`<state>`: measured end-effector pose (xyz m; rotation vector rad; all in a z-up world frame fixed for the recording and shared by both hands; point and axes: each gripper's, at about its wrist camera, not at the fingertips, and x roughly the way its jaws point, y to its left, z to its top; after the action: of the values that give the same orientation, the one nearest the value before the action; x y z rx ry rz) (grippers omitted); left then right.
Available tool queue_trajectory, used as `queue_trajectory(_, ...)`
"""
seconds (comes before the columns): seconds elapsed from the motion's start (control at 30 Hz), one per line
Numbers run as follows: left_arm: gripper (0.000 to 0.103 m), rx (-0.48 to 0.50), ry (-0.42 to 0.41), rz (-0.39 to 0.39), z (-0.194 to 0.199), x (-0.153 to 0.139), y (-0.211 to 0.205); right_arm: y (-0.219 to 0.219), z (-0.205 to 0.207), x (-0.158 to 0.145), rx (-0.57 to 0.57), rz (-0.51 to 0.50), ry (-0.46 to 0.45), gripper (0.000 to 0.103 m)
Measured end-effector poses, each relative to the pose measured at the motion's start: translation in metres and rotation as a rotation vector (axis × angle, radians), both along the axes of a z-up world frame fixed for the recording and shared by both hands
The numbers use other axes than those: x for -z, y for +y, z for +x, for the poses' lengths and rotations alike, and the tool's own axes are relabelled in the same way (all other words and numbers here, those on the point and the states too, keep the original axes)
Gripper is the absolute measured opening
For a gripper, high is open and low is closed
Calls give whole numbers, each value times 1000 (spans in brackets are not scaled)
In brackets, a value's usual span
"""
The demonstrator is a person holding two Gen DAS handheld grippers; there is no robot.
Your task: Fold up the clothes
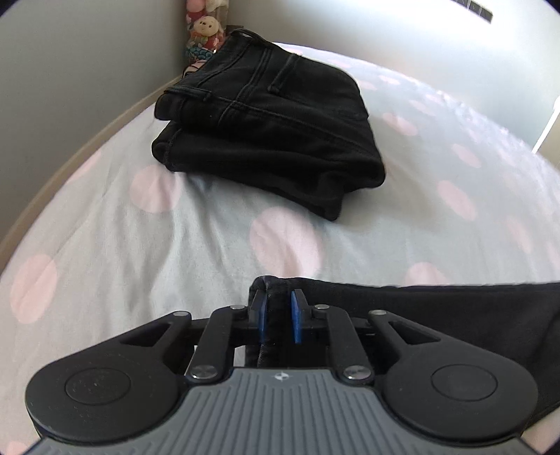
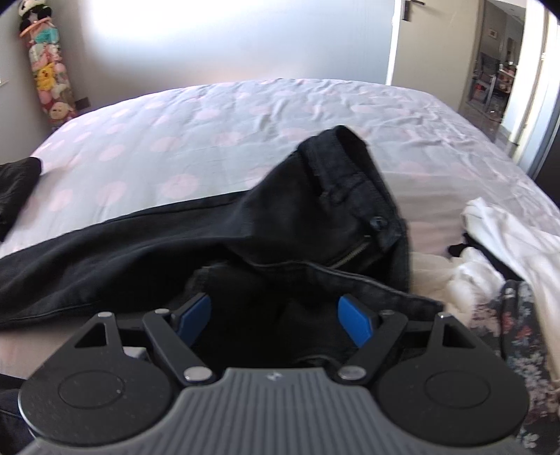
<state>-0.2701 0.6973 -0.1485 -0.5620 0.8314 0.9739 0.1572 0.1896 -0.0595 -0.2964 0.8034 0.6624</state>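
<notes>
left gripper [image 1: 278,316] narrowly pinched on cloth; right gripper [image 2: 276,320] spread wide, angled down

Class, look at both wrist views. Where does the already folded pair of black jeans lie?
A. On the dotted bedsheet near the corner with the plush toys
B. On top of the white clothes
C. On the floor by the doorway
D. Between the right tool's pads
A: in the left wrist view the folded black jeans rest on the dotted bedsheet, just in front of the plush toys in the wall corner.

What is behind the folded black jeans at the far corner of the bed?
Behind the folded black jeans, stuffed toys are stacked in the wall corner. Only the upper toys show from the left wrist view; the lower ones are covered by the jeans.
</notes>
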Motion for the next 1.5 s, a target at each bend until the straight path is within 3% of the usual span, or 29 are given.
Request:
queue_trajectory(0.13, 16, 39, 129, 60, 19, 20, -3, -24, 18, -4, 77, -21, -23, 83)
queue_trajectory(0.3, 18, 46, 182, 102, 27, 14, -12, -54, 33, -5, 132, -45, 10, 83)
queue_trajectory(0.37, 23, 77, 183, 129, 22, 0, -20, -66, 33, -4, 140, -35, 41, 83)
queue_trajectory(0.5, 54, 159, 147, 135, 2, -39, -50, -82, 27, 6, 124, -21, 99, 83)
queue_trajectory(0.7, 64, 397, 97, 103, -18, -93, -131, -90, 21, 28, 134, 31, 194, 83)
queue_trajectory(0.87, 71, 532, 48, 60, -34, -115, -200, -89, 12, 27, 106, 76, 207, 83)
queue_trajectory(0.97, 74, 603, 37, 17, -41, -113, -227, -84, 11, 24, 78, 65, 191, 83)
queue_trajectory(1.17, 76, 734, 90, -81, -42, -90, -261, -88, 16, 28, 107, 98, 261, 83)
queue_trajectory(1.37, 77, 828, 149, -75, -43, -73, -282, -96, 9, 24, 99, 110, 250, 83)
queue_trajectory(1.5, 77, 836, 220, -88, -38, -57, -280, -98, 11, 20, 98, 109, 239, 83)
